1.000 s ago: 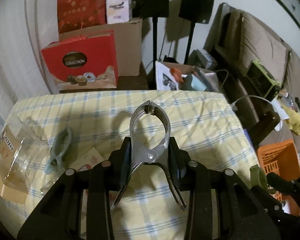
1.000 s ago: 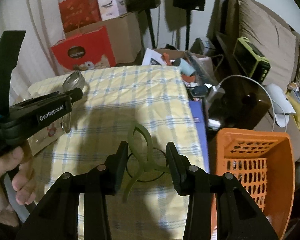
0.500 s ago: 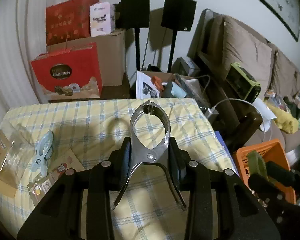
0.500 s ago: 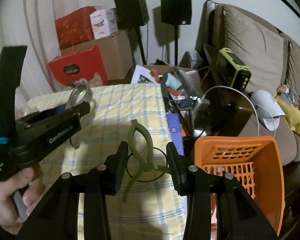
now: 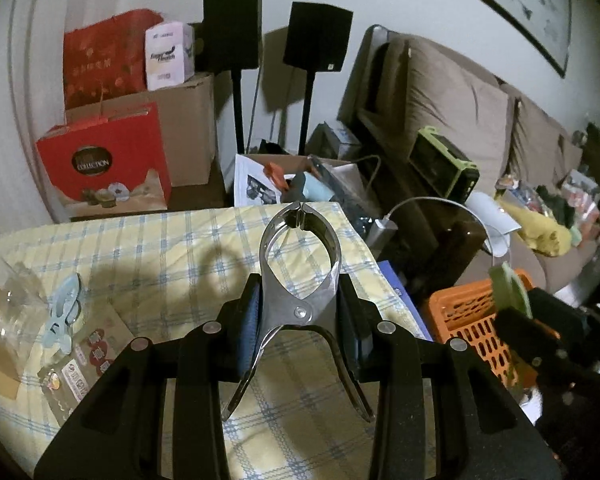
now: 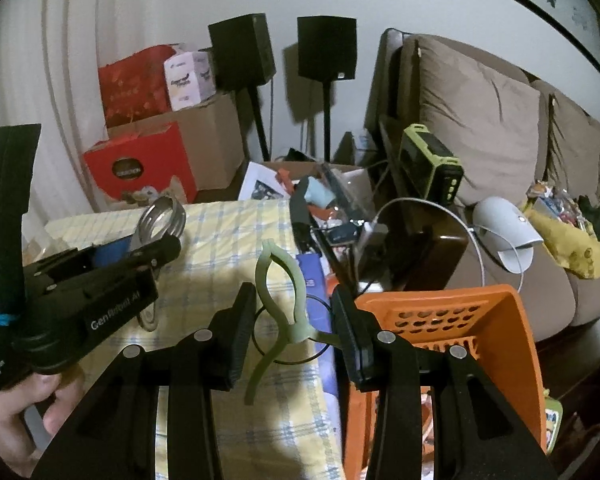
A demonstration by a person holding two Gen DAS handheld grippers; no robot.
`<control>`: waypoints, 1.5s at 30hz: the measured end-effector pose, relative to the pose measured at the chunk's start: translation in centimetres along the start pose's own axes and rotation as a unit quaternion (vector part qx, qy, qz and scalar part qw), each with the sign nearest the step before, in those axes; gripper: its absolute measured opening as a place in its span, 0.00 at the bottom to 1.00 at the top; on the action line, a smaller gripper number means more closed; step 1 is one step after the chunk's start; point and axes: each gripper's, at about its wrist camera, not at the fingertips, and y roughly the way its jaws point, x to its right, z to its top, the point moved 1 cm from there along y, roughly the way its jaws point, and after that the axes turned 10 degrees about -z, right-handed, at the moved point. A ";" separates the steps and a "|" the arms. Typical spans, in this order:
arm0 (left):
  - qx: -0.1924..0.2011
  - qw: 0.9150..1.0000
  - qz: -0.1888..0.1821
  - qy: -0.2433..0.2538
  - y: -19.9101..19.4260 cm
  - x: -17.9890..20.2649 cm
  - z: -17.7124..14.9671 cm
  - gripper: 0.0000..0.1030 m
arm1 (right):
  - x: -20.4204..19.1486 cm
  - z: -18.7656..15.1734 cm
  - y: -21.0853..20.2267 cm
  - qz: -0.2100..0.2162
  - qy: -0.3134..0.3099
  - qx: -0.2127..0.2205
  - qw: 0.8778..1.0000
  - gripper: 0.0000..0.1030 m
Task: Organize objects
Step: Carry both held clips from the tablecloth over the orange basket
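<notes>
My left gripper is shut on a shiny metal clip, whose jaws point forward above the yellow checked table. In the right wrist view that metal clip sticks out of the left gripper at the left, with a hand below it. My right gripper is shut on a pale green plastic clip, held over the table's right edge. An orange basket stands just right of it, below table level. A light blue clip lies on the cloth at the left.
Clear packets and a printed card lie beside the blue clip. Past the table are red and brown boxes, two speakers on stands, a cluttered open box and a brown sofa. A blue book lies at the table's right edge.
Both grippers have risen and swung right, each keeping its clip. The orange basket and the sofa have come further into both views.
</notes>
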 end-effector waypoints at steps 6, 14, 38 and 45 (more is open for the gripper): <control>0.008 1.000 0.007 0.003 -0.4 0.3 0.0 0.33 | 1.2 -0.5 -1.0 -0.019 -0.003 0.008 1.000 0.39; 0.008 1.000 0.003 0.020 -0.6 1.5 -0.3 0.33 | 2.9 -0.3 -1.7 -0.033 0.021 0.026 0.999 0.39; 0.023 0.999 -0.023 0.022 -2.9 3.0 0.1 0.32 | 5.1 -0.3 -2.4 -0.067 0.050 0.050 0.995 0.39; 0.015 0.999 -0.023 0.030 -2.1 3.7 -0.2 0.32 | 5.9 -0.4 -2.2 -0.073 0.056 0.045 0.995 0.39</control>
